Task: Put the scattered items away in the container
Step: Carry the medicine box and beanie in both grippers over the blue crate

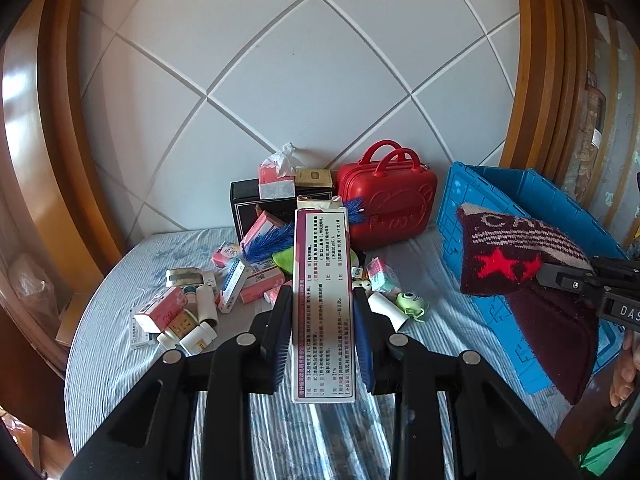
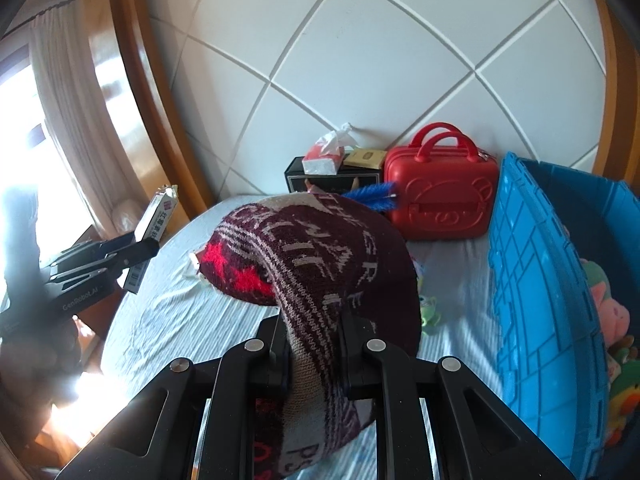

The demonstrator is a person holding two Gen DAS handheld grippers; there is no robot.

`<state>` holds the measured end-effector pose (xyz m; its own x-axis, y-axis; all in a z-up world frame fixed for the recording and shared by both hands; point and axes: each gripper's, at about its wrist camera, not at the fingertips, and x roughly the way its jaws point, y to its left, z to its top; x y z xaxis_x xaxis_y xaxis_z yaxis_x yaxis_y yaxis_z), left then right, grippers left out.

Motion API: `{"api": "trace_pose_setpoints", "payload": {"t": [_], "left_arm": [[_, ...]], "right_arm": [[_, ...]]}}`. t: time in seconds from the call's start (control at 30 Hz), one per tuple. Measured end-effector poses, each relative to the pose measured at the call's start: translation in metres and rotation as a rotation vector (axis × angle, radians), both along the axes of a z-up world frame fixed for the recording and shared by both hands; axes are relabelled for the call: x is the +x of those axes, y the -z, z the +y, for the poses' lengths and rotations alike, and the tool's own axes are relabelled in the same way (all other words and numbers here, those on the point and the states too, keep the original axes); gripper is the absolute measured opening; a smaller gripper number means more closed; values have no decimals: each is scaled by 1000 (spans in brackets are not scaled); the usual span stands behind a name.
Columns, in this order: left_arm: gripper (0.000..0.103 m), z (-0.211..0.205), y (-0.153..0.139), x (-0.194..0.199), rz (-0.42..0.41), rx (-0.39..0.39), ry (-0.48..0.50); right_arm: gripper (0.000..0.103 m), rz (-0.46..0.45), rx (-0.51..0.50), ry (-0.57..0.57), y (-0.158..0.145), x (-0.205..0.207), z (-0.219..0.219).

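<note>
Closest to us, our left gripper (image 1: 323,312) is clamped on a long white medicine carton (image 1: 323,304) with a purple border, its blue pads pressing both long sides so the carton stands lengthwise between the fingers, torn flap at the far end, lifted clear of the striped bedsheet (image 1: 120,344). Our right gripper (image 2: 314,344) is clenched on a dark maroon knitted hat (image 2: 320,264) with a red star and pale lettering; the fabric bunches between the jaws and drapes over and below them, also off the sheet. Just beyond the carton lies the scattered pile: pink and white medicine boxes (image 1: 162,308), small white bottles (image 1: 198,338), a blue feathery brush (image 1: 272,242) and a green one-eyed toy (image 1: 410,300). To the right stands the blue crate (image 2: 532,280), near the hat, with soft toys (image 2: 612,316) already inside it. Farther back, against the quilted white wall (image 1: 304,80), a red carry case (image 1: 390,204) sits beside a black box (image 1: 248,204), which bears a tissue pack (image 1: 276,180) on top.
</note>
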<state>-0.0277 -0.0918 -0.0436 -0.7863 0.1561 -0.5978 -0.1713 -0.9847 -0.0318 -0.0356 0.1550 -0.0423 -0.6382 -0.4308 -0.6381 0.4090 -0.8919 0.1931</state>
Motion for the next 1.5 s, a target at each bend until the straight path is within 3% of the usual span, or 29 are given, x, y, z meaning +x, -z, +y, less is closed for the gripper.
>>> {"api": "trace_pose_setpoints", "payload": {"t": [0.8,1.5], "left_arm": [[28,140,-41,-12,66,-37,136],[28,276,-51,-35,84,-57,318]], "right_arm": [[17,120,-84,90,-56,22,121],[17,170,-92,273,-68,27,238]]}}
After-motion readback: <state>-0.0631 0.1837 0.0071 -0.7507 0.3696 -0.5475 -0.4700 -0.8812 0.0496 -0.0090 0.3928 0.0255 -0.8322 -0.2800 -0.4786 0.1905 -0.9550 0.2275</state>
